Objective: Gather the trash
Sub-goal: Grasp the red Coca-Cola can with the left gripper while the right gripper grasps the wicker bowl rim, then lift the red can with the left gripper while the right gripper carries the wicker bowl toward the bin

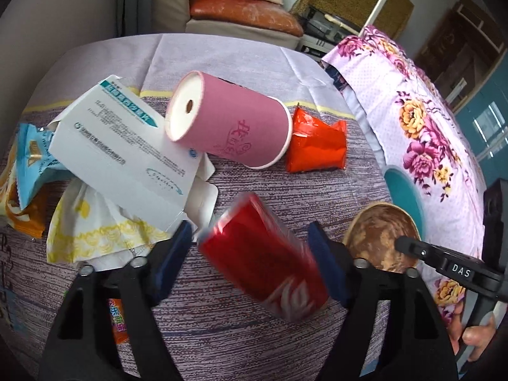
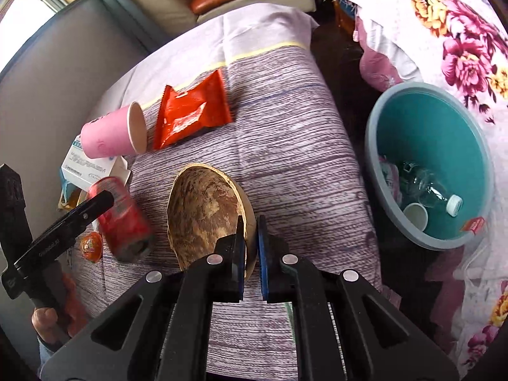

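Note:
A red soda can [image 1: 263, 260] lies tilted and blurred on the striped purple cloth, between the fingers of my left gripper [image 1: 249, 231]. The left pad stands clear of the can, so this gripper is open. The can [image 2: 122, 216] also shows in the right wrist view, beside a brown-stained paper bowl [image 2: 203, 209]. My right gripper [image 2: 250, 222] is shut on the near rim of that bowl [image 1: 377, 238]. A pink paper cup [image 1: 228, 127] lies on its side further back, with a red wrapper [image 1: 317, 146] at its mouth.
A white carton [image 1: 120, 149], a crumpled tissue [image 1: 95, 222], a blue wrapper [image 1: 31, 162] and an orange packet [image 1: 119, 320] lie at the left. A teal bin [image 2: 370, 133] stands off the table's right edge, with a plastic bottle [image 2: 428, 187] inside. A flowered cloth [image 2: 444, 31] lies behind it.

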